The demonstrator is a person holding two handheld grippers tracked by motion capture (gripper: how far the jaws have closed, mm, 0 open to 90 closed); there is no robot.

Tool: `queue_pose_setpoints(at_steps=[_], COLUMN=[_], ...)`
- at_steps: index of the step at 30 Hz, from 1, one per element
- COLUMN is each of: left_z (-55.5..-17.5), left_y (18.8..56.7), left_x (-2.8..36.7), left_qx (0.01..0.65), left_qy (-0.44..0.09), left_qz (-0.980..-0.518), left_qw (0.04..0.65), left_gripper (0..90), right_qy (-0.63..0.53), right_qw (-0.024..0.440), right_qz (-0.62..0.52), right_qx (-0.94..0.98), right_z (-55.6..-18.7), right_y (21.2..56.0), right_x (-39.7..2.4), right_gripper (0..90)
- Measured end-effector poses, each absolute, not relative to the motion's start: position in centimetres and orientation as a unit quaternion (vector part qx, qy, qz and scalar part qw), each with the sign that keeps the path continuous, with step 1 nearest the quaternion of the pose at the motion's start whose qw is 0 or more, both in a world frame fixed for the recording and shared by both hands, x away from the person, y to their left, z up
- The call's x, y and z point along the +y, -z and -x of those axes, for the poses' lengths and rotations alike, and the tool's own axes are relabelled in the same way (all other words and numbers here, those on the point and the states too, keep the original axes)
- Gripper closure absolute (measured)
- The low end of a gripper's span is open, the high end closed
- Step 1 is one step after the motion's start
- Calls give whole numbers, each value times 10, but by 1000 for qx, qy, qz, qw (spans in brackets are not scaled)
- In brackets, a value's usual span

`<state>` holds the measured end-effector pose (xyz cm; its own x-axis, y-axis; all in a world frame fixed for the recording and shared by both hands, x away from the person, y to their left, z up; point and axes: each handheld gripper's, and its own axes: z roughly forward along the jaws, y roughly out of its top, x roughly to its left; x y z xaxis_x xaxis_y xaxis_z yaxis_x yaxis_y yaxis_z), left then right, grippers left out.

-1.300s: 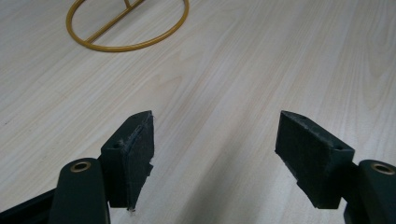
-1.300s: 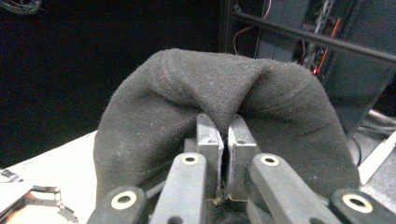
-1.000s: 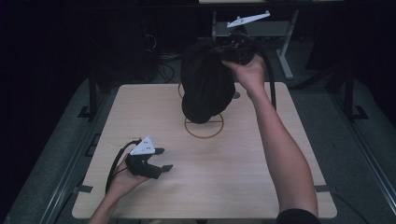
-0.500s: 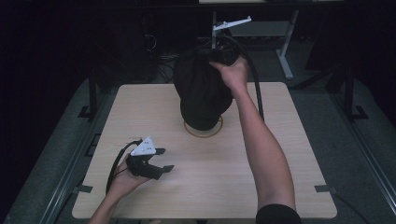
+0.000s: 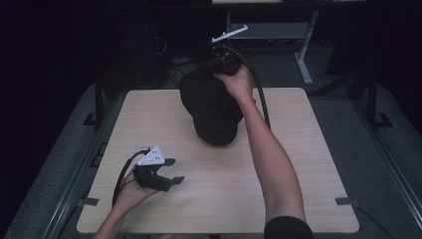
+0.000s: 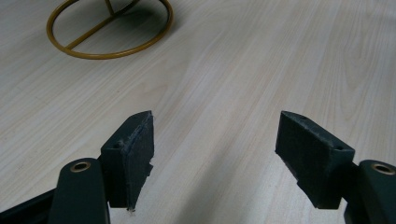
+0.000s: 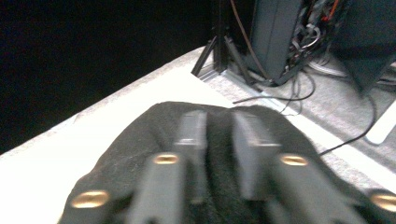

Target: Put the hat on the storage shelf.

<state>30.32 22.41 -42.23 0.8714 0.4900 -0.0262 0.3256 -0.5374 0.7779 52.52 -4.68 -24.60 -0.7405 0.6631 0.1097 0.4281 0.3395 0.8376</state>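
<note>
Dark surroundings close in on a pale wooden table (image 5: 298,149), and nothing on it or around it carries writing I can read. Near the table's far middle a black cap (image 5: 211,107) sits over a gold wire stand, whose ring base (image 6: 109,28) shows bare in the left gripper view. The right gripper (image 5: 224,64) is at the cap's far top edge, held by the right hand (image 5: 239,82), with its grey three-cornered plate (image 5: 230,34) sticking up behind. In the right gripper view its two jaws stand a little apart over the cap's black cloth (image 7: 215,140), a ridge of fabric lying in the gap; they have just been opening, and I cannot tell whether the pads press on the cloth. A thick black cable (image 5: 260,94) loops from that gripper down along the right forearm, beside the cap.

Nearer than the cap and off to its left, the left gripper (image 5: 171,172) rests low over bare wood in the left hand (image 5: 130,191), jaws spread wide with nothing between them. Beyond the cap, past the table's far edge, stand a metal frame leg (image 5: 304,59) and tangled cables (image 7: 317,37) on grey carpet.
</note>
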Motion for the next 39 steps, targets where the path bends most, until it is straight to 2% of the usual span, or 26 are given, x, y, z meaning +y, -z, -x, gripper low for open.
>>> queue_pose_setpoints(at_steps=[5, 20, 25, 39], left_z=[-304, -308, -309, -310], left_y=[422, 422, 423, 423], left_x=[226, 236, 238, 245], left_qx=[234, 252, 260, 281], left_qy=[-102, -109, -107, -107], left_qz=[-870, -863, -859, -848], left_qw=[422, 424, 427, 437], left_gripper=[270, 246, 244, 240], right_qy=[-466, -493, -502, -509], right_qw=[120, 101, 102, 102], right_qz=[-338, -329, -325, -330], right_qx=[809, 799, 795, 788], right_z=[-524, -503, -496, -483], right_y=[244, 230, 226, 221], right_x=[-48, -74, -82, -100], right_gripper=[508, 351, 313, 282])
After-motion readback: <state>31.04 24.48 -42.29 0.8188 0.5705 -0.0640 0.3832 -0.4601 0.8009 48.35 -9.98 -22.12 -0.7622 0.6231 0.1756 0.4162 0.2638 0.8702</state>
